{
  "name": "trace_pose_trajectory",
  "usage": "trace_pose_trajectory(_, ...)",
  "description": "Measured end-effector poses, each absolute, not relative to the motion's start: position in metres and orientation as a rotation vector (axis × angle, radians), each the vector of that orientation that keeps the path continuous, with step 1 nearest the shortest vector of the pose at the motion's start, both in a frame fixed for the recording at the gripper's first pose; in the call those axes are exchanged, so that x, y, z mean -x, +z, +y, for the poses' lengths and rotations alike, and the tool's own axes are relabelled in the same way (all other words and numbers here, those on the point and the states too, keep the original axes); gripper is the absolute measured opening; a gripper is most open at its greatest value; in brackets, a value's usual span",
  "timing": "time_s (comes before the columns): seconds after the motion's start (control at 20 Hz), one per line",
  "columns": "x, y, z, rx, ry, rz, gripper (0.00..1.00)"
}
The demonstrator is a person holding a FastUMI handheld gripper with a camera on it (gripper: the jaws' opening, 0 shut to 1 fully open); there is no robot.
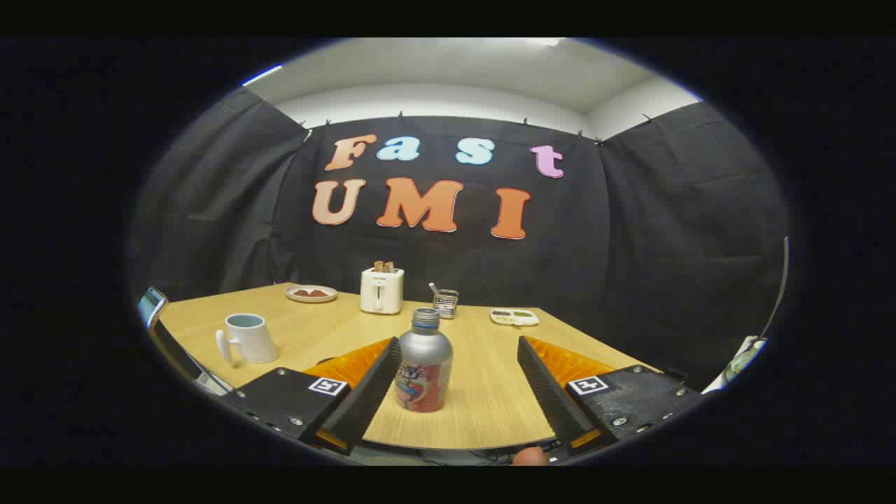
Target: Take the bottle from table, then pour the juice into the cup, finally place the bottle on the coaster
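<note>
Your gripper (458,364) stands with its fingers spread wide, and nothing is pinched between them. The bottle (423,364) stands upright on the wooden table (483,392), in the gap between the fingers but off-centre: it sits against or just beside the left finger, and whether the two touch cannot be told. The right finger stands well apart from it.

The step in hand appears to be the pickup. Shift the gripper toward its left so that the bottle sits midway between the fingers, then advance until the pads flank the body below the shoulder. Close evenly on the labelled, widest section, not on the narrow threaded neck. The bare metal surface likely handles as slippery, so keep the bottle vertical while you lift. The neck seems to carry no cap; treat the contents as free to spill.

The white mug (248,338) stands to the left, beyond the left finger, with its handle on the near side. This is the pouring target.

Farther back stand a toaster (381,290), a small plate (311,293), a wire holder (445,302) and a flat tray (514,317); their contents are too small to make out. No object can be confirmed as the coaster from here. The liquid level in the bottle is hidden. The near table edge is cut off behind the fingers
</note>
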State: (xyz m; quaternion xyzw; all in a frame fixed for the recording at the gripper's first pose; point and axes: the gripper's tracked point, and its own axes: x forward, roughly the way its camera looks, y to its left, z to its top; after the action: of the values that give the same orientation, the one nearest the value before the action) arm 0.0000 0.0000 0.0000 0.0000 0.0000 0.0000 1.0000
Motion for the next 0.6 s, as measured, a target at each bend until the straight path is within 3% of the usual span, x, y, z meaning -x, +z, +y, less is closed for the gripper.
trace_pose_trajectory(0.6,-0.015,0.005,0.002,-0.137,-0.035,-0.004,0.98)
